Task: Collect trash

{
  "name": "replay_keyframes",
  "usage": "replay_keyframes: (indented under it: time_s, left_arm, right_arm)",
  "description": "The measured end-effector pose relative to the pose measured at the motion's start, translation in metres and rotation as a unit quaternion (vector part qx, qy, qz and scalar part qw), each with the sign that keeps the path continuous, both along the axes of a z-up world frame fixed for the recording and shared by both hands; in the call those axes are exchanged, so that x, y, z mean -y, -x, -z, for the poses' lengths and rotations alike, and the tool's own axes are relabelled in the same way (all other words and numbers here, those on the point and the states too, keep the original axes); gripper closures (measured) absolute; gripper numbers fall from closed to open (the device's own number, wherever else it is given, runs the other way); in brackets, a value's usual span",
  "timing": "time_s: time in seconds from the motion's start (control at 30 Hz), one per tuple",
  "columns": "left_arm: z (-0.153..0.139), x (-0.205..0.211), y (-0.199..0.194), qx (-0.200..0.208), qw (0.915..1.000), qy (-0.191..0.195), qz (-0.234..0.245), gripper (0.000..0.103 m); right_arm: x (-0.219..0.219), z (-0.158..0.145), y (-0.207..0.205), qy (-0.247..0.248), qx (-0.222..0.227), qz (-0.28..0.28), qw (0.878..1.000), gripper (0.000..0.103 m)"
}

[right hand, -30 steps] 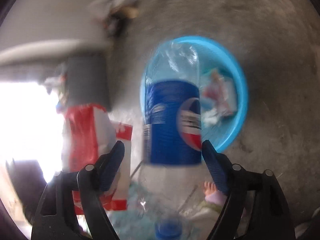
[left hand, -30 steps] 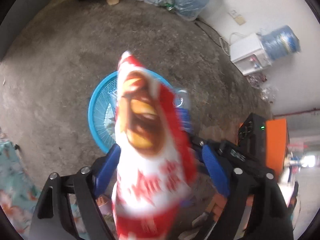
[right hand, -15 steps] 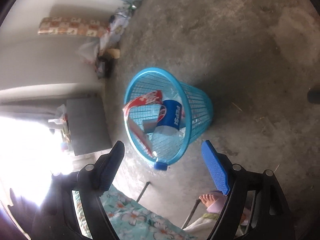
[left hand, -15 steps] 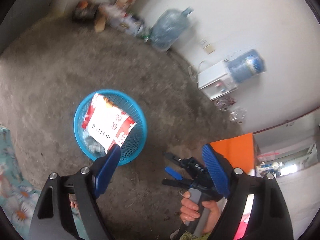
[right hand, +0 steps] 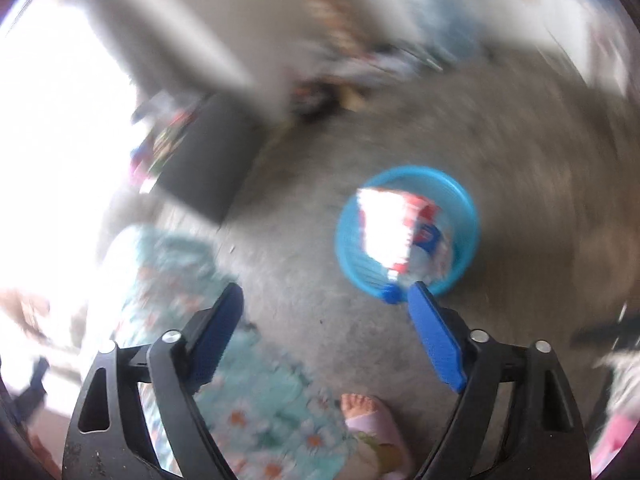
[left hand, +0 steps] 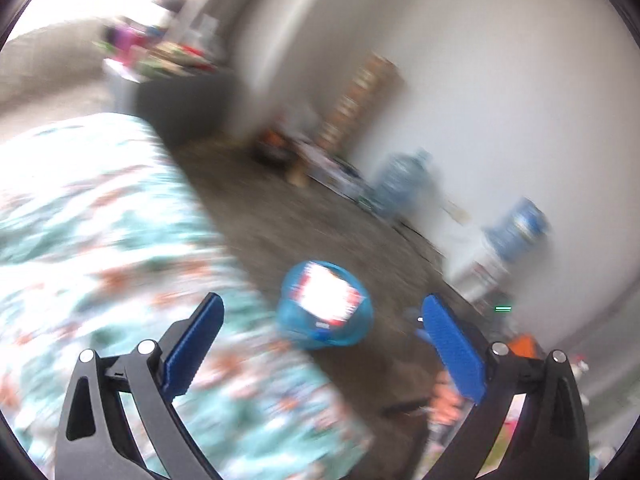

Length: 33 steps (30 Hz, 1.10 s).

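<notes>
Left gripper [left hand: 322,336]: just opening wider, gripping nothing.
Right gripper [right hand: 326,326]: just opening wider, gripping nothing.
Basket [right hand: 468,208]: holding red-white wrapper [right hand: 384,224]; lettering blurring, unreadable.

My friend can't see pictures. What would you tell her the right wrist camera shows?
A blue basket stands on a grey concrete floor with a red and white wrapper and a Pepsi bottle inside. The right gripper is open and empty in front. The picture is blurry; a flowery cloth lies lower left.
</notes>
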State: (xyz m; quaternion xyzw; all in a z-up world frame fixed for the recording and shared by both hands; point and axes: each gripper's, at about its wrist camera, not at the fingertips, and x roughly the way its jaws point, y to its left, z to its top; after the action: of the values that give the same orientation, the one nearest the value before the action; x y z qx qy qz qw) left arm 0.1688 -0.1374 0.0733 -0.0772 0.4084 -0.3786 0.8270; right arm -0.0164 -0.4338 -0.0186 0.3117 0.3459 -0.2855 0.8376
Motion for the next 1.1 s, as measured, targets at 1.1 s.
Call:
replay_keyframes:
  time_s: [1.1]
  left_arm:
    - [0.046,-0.135,0.117,0.011,0.9267,-0.213,-0.309,0.006]
  right_arm:
    - [-0.271,-0.043,-0.01,0.264,-0.132,-0.261,0.919,0.008]
